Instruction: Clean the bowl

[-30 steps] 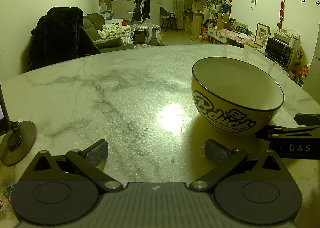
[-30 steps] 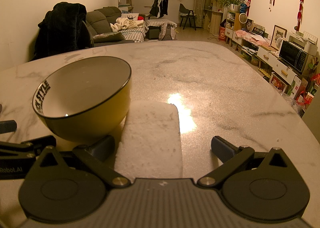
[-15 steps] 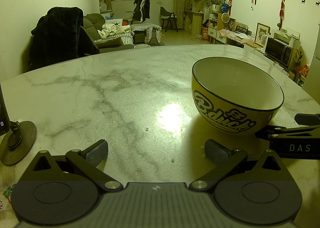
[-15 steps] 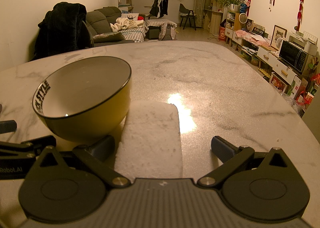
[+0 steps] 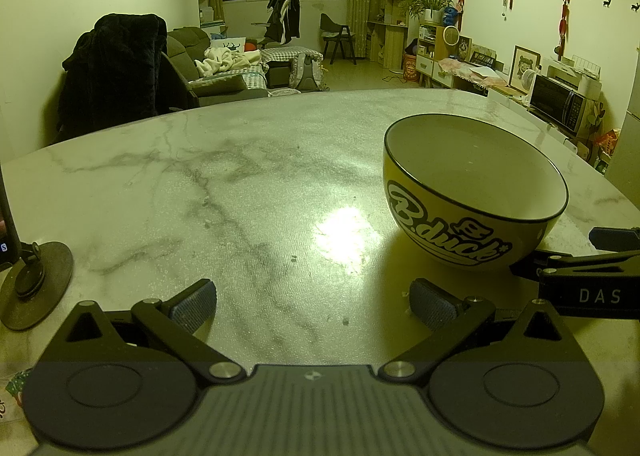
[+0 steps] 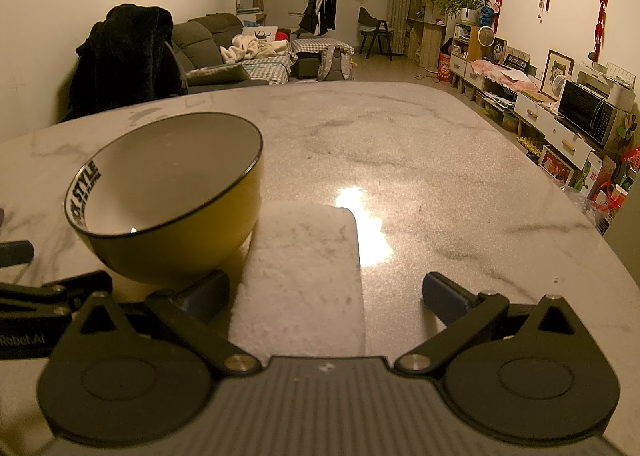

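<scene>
A yellow bowl (image 5: 472, 191) with a black rim and "B.duck" lettering stands upright on the marble table (image 5: 240, 183), ahead and to the right of my left gripper (image 5: 312, 302), which is open with nothing between its fingers. In the right wrist view the same bowl (image 6: 172, 207) sits at the left, its white inside bare. A white sponge (image 6: 304, 276) lies flat on the table beside the bowl. My right gripper (image 6: 326, 296) is open, low over the table, with the sponge lying between its fingers, nearer the left finger (image 6: 204, 294).
A black round phone stand (image 5: 32, 284) sits at the table's left edge. The right gripper's dark arm (image 5: 580, 276) shows at the left view's right edge. Beyond the table are a chair with a dark coat (image 5: 116, 71), a sofa and a low cabinet with a microwave (image 6: 584, 115).
</scene>
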